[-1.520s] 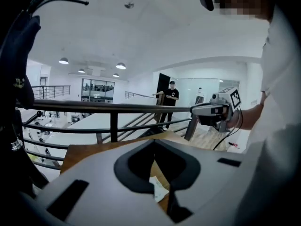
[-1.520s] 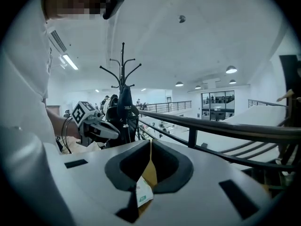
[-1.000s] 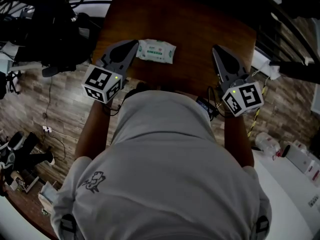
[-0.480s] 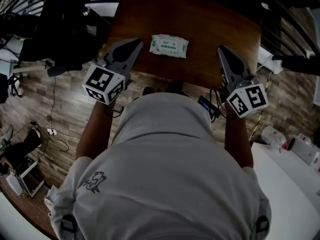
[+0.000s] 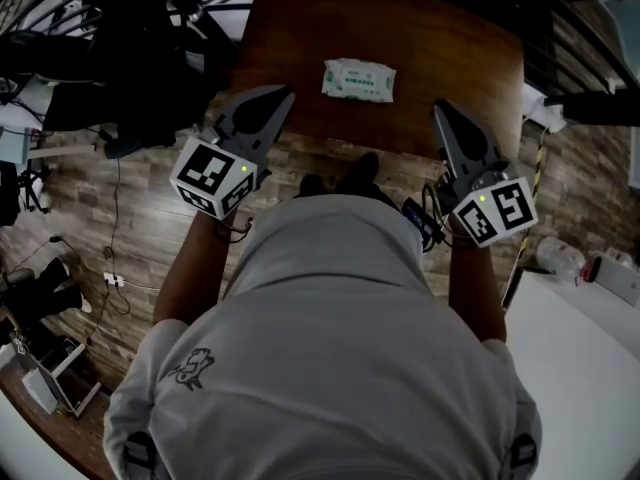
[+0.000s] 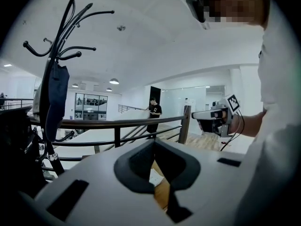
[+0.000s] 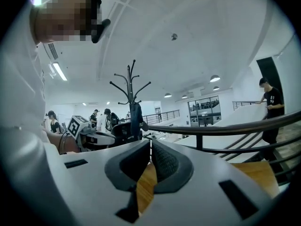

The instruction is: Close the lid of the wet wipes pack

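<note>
The left hand-held gripper [image 5: 284, 94] has its two jaws pressed together. In the left gripper view the tips [image 6: 154, 141] meet in one point and nothing is held between them. Only a bit of brown wood shows through the opening behind the tips. The right hand-held gripper [image 5: 440, 106] is also pressed together and empty. In the right gripper view its ribbed pads [image 7: 164, 161] touch at the front.

The wet wipes pack [image 5: 358, 80] lies flat on the brown desk [image 5: 420, 28]. It is ahead of both hand-held grippers, about between their two tips, and it touches neither of them. The pack is white with a green label on top. From the head view its lid is too small for me to judge.

Each hand-held gripper carries a marker cube at its rear end, one behind the left [image 5: 212, 176] and one behind the right [image 5: 492, 208]. Both tips reach about the near edge of the desk, and the rear parts hang over the wooden floor [image 5: 130, 228].

Beyond the left hand-held gripper stand a dark railing [image 6: 117, 124] and a coat stand [image 6: 51, 79]. To its right side, the right hand-held gripper [image 6: 214, 119] is seen held level in a hand. Far ahead, a person in black [image 6: 153, 109] stands behind the railing.
</note>
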`<state>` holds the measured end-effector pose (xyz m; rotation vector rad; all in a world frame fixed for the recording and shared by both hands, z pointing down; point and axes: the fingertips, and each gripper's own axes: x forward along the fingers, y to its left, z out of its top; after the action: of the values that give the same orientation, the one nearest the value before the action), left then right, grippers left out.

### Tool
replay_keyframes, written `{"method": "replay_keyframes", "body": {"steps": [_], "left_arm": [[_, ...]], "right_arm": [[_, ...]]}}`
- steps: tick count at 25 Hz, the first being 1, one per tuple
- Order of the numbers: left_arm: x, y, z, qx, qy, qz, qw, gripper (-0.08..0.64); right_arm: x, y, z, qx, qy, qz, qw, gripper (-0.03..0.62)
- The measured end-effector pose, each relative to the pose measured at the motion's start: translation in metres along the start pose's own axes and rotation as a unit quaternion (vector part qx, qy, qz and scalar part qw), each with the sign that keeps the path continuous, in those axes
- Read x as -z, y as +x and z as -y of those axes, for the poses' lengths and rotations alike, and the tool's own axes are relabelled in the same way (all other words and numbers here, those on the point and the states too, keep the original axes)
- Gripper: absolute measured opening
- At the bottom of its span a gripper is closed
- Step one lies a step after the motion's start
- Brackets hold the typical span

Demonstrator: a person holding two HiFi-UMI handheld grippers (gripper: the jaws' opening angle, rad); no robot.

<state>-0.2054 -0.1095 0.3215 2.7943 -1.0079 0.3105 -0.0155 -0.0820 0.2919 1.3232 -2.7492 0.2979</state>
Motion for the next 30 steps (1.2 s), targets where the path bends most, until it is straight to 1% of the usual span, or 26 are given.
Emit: {"method": "replay_keyframes", "body": {"steps": [5, 9, 14, 19, 26, 30], "left_arm": [[0.007, -0.024, 0.007, 0.018, 0.003, 0.0, 0.9998, 0.012], [0.007, -0.032, 0.016, 0.022, 0.005, 0.006, 0.9997, 0.012], [0.004, -0.035, 0.031, 0.018, 0.011, 0.009, 0.9997, 0.012], [-0.008, -0.032, 0.054, 0.006, 0.014, 0.013, 0.9998, 0.012], [0.002, -0.021, 0.114, -0.003, 0.006, 0.008, 0.9999, 0.012], [0.011, -0.022, 0.15, -0.01, 0.001, 0.001, 0.9999, 0.012]], "right_arm": [[0.009, -0.007, -0.041, 0.003, 0.005, -0.002, 1.0, 0.038], [0.009, -0.017, -0.057, 0.002, -0.002, -0.003, 1.0, 0.038], [0.003, -0.038, -0.052, 0.006, -0.007, 0.006, 1.0, 0.038], [-0.006, -0.066, -0.041, 0.003, -0.011, 0.014, 1.0, 0.038], [0.004, -0.128, -0.026, 0.0, 0.0, 0.017, 1.0, 0.038], [0.016, -0.164, -0.026, -0.002, 0.008, 0.015, 1.0, 0.038]]}}
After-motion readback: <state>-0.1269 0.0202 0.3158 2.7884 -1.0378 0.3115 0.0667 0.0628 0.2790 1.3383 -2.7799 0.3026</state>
